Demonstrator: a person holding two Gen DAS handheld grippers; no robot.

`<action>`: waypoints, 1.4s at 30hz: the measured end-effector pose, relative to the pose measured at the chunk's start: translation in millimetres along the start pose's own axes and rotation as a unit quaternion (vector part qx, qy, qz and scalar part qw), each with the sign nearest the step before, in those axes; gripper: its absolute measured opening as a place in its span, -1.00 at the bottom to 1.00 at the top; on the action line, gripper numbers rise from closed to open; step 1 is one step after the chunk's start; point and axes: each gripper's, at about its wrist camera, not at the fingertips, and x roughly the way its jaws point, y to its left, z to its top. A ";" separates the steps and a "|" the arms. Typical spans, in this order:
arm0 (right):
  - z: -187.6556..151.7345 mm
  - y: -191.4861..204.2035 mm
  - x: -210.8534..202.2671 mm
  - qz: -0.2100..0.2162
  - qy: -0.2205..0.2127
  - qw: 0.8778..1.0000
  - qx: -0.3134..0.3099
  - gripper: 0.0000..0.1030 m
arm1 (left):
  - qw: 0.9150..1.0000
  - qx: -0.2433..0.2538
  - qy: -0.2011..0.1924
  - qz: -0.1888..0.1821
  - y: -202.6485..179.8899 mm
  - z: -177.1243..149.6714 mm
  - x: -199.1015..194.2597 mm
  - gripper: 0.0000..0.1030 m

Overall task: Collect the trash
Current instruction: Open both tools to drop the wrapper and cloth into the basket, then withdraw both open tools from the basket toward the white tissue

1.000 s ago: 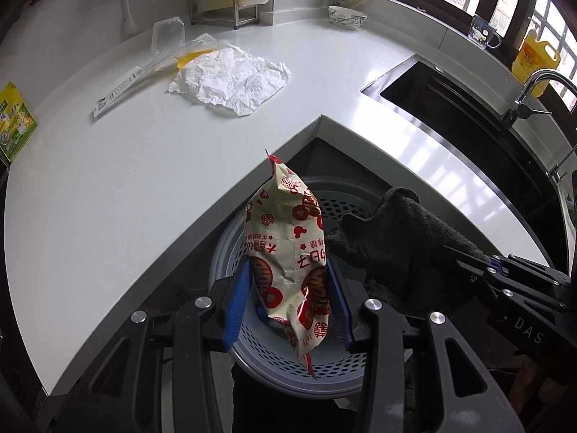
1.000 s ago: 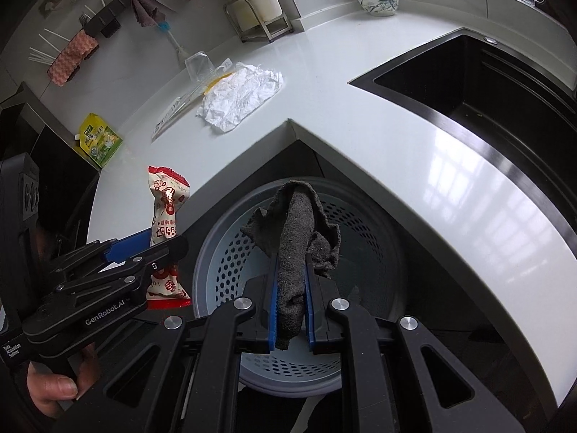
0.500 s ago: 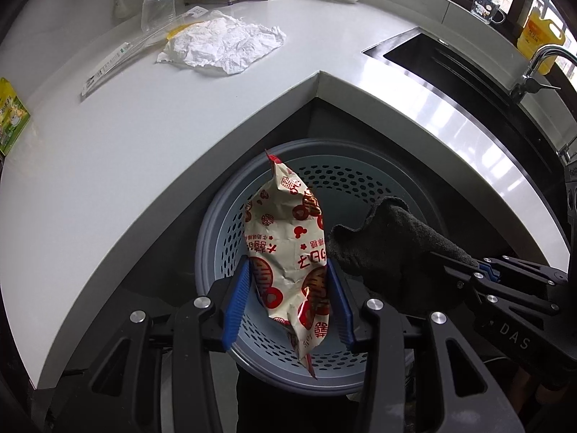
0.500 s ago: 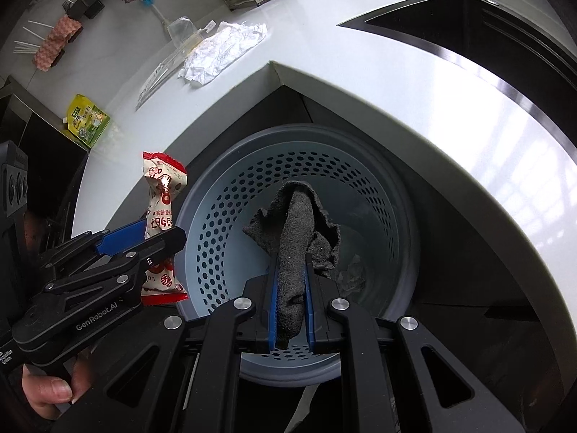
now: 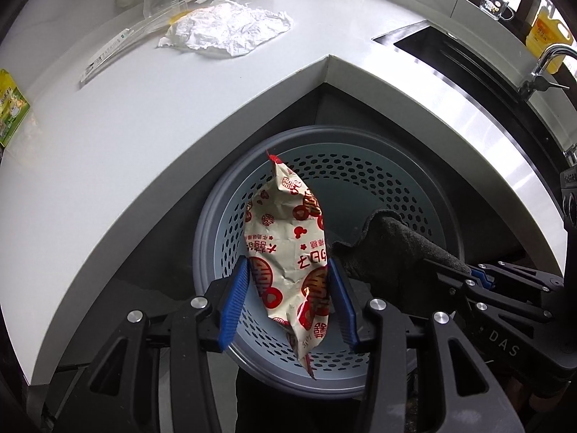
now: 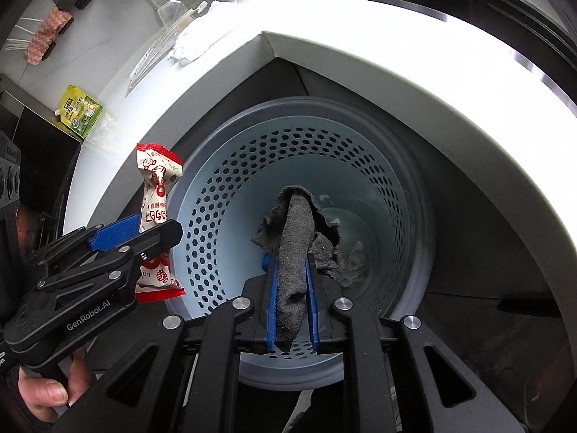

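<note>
- Left wrist view: a snack wrapper [image 5: 288,252] is held between the left gripper [image 5: 288,303] fingers, which are opening, above the bin [image 5: 414,195].
- A dark cloth [image 6: 294,249] is pinched in the nearly closed, opening right gripper [image 6: 293,299].
- Both are best released once well inside the rim.
- Crumpled paper [image 5: 227,30] is left on the tabletop [image 5: 144,115].

Sharp fisheye views, edges bent; daylight glare whitens the countertop [image 6: 450,83].
</note>
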 end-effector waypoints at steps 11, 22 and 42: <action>3.3 -4.1 -7.4 -0.005 -0.010 1.000 0.011 -0.22 | 1.000 -0.012 -0.005 0.016 7.8 0.7 -8.6 0.28; 5.4 -4.9 -14.9 -0.001 -0.014 1.000 0.011 -0.16 | 1.000 -0.013 -0.009 0.021 9.4 3.9 -16.7 0.31; 9.7 2.5 -44.5 0.014 -0.027 1.000 0.001 0.12 | 0.999 -0.017 -0.044 0.025 0.5 21.5 -49.8 0.55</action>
